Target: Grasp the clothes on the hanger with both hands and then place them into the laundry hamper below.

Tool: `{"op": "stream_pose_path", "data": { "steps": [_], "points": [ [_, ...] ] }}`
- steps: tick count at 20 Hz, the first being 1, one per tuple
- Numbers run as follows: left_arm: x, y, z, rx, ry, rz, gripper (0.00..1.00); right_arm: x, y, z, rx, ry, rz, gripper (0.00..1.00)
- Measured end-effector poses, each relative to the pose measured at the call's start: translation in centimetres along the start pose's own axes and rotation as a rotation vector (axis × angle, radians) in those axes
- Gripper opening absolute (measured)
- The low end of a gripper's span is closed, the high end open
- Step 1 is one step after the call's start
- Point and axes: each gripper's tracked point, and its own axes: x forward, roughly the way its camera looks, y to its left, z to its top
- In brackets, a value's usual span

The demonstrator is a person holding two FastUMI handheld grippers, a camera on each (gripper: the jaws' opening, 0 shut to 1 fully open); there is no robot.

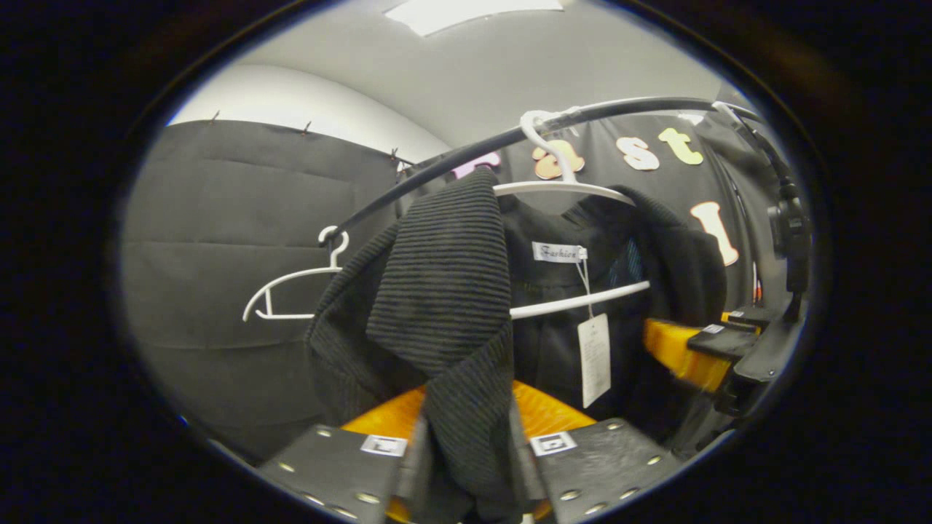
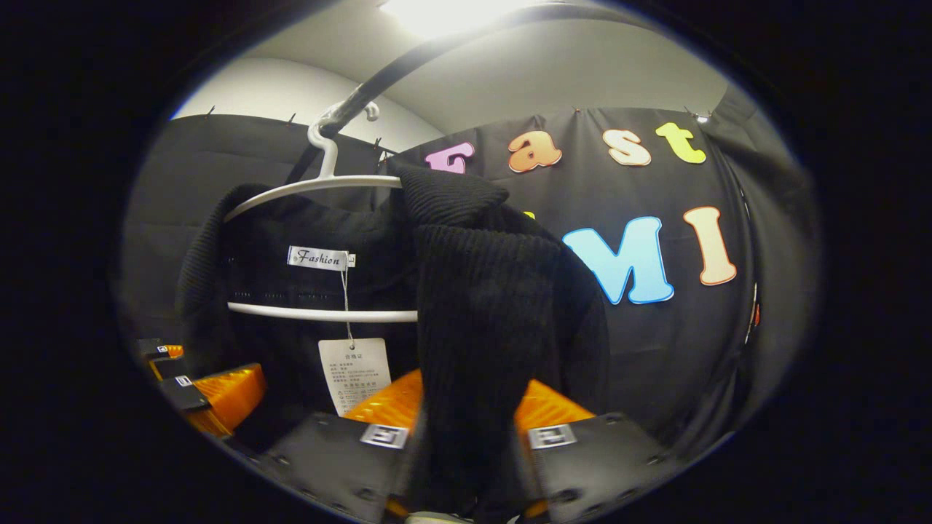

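The garment point(image 1: 444, 291) hides the middle of the hanger point(image 1: 575, 188) and the fingertips of each hand-held gripper, left point(image 1: 470, 444) and right point(image 2: 466, 437). Its lower part is cut off at the bottom edge. The tag's point(image 1: 594, 356) print is too small to read.

Left claw point(image 1: 470, 437): dark riveted plates, square tag markers at 11 and 1 o'clock. Right claw point(image 2: 466, 437) has the same plates and markers.
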Motion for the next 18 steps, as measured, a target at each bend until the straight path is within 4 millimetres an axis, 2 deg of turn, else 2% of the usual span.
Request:
{"op": "stream_pose_path", "data": {
  "steps": [1, 2, 4, 5, 6, 8, 11, 12, 14, 15, 18],
  "points": [
    [-0.3, 0.0, -0.2, -0.005, 0.005, -0.015, 0.43, -0.2, -0.1, 0.2, -0.013, -0.008, -0.009, 0.14],
    [-0.5, 0.0, -0.1, -0.007, 0.005, -0.029, 0.43, -0.3, -0.4, 0.7, -0.018, -0.019, -0.029, 0.14],
    [-0.9, 0.0, 0.2, -0.016, -0.006, -0.065, 0.31, -0.7, -1.1, 1.3, -0.035, -0.037, -0.041, 0.11],
    [-1.2, 0.6, 0.6, -0.017, -0.017, -0.057, 0.22, -0.7, -1.0, 1.3, -0.05, -0.042, -0.037, 0.04],
    [-1.7, 0.9, 1.1, -0.022, -0.025, -0.06, 0.14, -0.6, -1.1, 1.3, -0.075, -0.042, -0.04, 0.04],
    [-2.4, 0.6, 2.0, -0.028, -0.055, -0.091, 0.09, -0.7, -2.0, 1.9, -0.112, -0.058, -0.067, 0.04],
    [-3.9, 1.6, 3.9, -0.007, -0.099, -0.087, 0.01, -1.6, -3.0, 3.0, -0.1, -0.087, -0.11, 0.04],
    [-4.3, 1.8, 4.5, -0.005, -0.112, -0.088, 0.01, -1.8, -3.5, 3.6, -0.099, -0.104, -0.126, 0.01],
    [-5.0, 2.7, 5.6, -0.002, -0.131, -0.075, 0.03, -2.1, -4.6, 4.7, -0.104, -0.134, -0.158, 0.01],
    [-5.2, 3.3, 6.1, 0.0, -0.138, -0.065, 0.0, -2.1, -5.2, 5.1, -0.105, -0.146, -0.173, 0.04],
    [-5.7, 5.2, 7.9, 0.001, -0.166, -0.044, 0.0, -2.2, -7.1, 6.3, -0.108, -0.175, -0.218, 0.04]
  ]
}}
